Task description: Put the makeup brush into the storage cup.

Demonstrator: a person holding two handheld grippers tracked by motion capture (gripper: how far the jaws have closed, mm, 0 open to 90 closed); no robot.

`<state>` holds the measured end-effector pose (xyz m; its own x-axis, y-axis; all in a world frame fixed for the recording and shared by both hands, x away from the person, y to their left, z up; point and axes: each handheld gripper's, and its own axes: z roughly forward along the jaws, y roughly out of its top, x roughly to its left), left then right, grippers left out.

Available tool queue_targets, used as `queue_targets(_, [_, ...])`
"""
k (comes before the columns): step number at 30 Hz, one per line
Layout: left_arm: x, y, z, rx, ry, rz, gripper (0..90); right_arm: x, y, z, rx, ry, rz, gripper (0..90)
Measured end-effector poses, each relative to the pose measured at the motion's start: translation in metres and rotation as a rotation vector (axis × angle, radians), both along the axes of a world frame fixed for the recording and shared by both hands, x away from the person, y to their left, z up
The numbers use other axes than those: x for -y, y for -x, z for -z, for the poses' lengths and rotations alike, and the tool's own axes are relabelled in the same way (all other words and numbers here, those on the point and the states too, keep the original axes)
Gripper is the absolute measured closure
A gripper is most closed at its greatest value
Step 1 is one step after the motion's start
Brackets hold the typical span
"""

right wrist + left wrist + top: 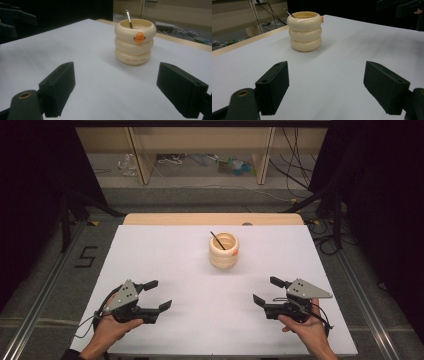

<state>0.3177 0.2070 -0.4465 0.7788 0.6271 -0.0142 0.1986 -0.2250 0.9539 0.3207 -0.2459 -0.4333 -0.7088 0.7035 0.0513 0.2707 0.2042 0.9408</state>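
A cream cup (223,251) shaped like three stacked rings stands upright near the middle of the white table (165,255), toward the far side. A thin dark stick (217,240) leans out of it to the left. An orange beak-like knob (139,37) marks its right side. My left gripper (157,295) rests at the near left, open and empty. My right gripper (267,291) sits at the near right, also open and empty. The cup (304,31) stands well ahead of the left jaws, and the cup (134,41) likewise ahead of the right jaws.
A wooden strip (210,218) edges the table's far side. Beyond it, shelving with loose cables and small items (230,165) stands on the floor. A metal rail (45,285) runs along each side of the table.
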Motion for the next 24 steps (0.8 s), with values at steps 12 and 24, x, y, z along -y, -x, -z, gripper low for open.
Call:
queue_targets(12, [0.0009,0.0001,0.0004,-0.008,-0.002,0.000,20.4,0.0052,0.0051,0.0018,0.011,0.040,0.005,16.2])
queue_targets(24, [0.0013,-0.0013,0.0007,0.000,0.002,0.007,20.4,0.0036,0.0035,0.0033,0.030,0.055,-0.003,16.3])
